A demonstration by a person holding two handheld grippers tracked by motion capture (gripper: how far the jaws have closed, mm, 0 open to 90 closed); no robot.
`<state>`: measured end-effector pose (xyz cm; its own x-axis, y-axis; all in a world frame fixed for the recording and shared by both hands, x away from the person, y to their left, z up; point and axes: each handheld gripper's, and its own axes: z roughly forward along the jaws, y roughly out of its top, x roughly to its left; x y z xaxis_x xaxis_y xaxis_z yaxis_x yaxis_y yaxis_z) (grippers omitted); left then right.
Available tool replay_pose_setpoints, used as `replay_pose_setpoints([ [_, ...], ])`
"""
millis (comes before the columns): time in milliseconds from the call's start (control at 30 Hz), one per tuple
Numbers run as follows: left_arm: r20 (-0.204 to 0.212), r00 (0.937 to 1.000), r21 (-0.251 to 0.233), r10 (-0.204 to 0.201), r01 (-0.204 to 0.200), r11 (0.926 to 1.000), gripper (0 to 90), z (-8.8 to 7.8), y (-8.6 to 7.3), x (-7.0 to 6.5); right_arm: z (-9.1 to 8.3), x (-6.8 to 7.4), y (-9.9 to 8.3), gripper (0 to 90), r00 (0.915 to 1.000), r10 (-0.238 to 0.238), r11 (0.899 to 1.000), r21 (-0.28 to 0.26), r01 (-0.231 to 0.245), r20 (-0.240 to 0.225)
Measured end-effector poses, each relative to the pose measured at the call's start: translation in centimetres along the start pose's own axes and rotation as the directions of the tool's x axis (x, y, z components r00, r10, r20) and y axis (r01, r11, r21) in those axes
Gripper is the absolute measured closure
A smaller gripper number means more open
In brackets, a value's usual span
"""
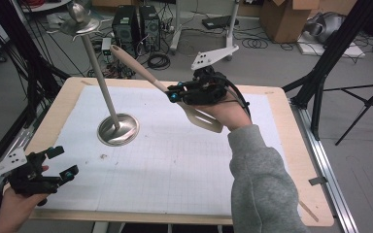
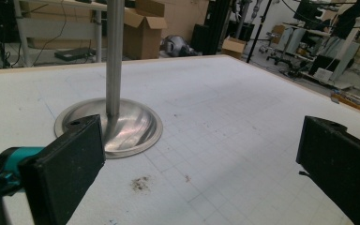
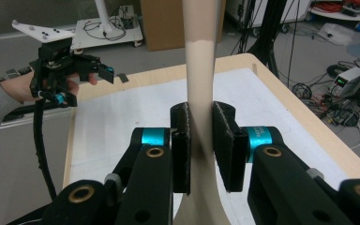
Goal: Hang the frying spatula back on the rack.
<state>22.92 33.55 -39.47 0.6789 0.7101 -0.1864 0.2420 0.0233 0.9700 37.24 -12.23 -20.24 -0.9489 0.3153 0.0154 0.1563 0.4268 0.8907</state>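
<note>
Right gripper view: beige slotted spatula (image 3: 200,70) clamped upright in claw (image 3: 200,150).

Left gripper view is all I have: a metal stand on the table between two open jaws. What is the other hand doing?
Observer: The right gripper is shut on a beige spatula, held in the air above the table.
Operator: Which part is gripped?
Observer: The handle near the slotted blade, as the high view shows; the handle end points toward the stand's top.
Operator: What is up there?
Observer: Curved metal hooks crown the stand.
</note>
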Motion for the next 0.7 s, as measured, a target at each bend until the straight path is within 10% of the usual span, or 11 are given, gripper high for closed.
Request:
replay_pose_setpoints([
  [700, 0.014, 0.9998, 0.0, -0.013, 0.013, 0.9999, 1.9, 0.1, -0.2, 0.1, 0.0, -0.2, 2.0, 78.1, 0.9998, 0.002, 1.0, -0.021, -0.002, 0.019],
])
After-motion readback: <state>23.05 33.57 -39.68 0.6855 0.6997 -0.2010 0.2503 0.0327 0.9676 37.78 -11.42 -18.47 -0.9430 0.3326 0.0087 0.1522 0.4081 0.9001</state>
